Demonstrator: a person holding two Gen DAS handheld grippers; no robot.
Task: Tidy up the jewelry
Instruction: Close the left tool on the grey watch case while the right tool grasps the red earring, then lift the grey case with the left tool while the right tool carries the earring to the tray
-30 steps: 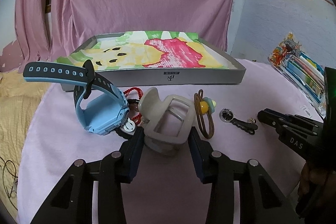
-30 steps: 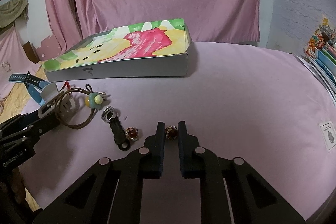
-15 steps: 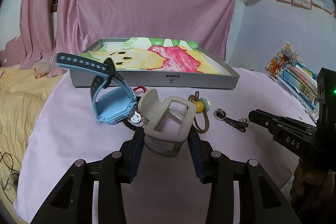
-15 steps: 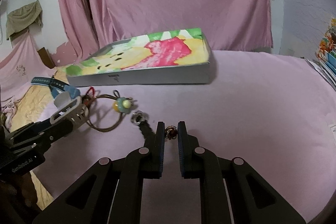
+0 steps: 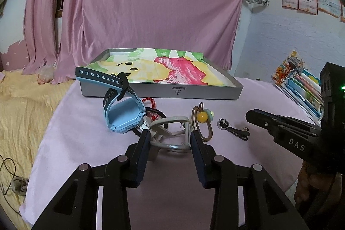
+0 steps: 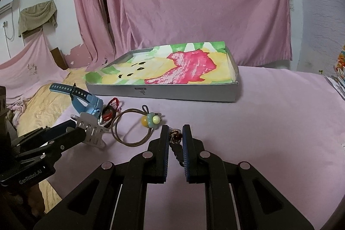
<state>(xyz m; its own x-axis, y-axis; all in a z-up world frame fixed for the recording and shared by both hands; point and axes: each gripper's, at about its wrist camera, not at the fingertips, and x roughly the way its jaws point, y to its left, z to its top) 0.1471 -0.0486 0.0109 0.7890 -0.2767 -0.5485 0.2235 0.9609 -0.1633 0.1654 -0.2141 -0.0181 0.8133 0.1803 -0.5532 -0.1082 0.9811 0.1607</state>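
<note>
Pink cloth-covered table (image 5: 86, 139) before draped pink curtain (image 5: 140, 3). Near shallow grey tray (image 5: 161, 91): left gripper (image 5: 169, 138) clamps beige claw clip (image 5: 170, 133); right gripper (image 6: 175, 137) pinches red-stoned ring (image 6: 175, 136).

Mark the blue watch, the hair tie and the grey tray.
blue watch (image 5: 124, 114), left wrist view, on its case.
hair tie (image 6: 152, 120), right wrist view, on its bead charm.
grey tray (image 5: 161, 92), left wrist view, on its front wall.

Bare cloth (image 6: 280, 122) right of tray (image 6: 163, 93) (open); blue watch (image 5: 123, 115), hair tie (image 5: 202, 122) crowd left
</note>
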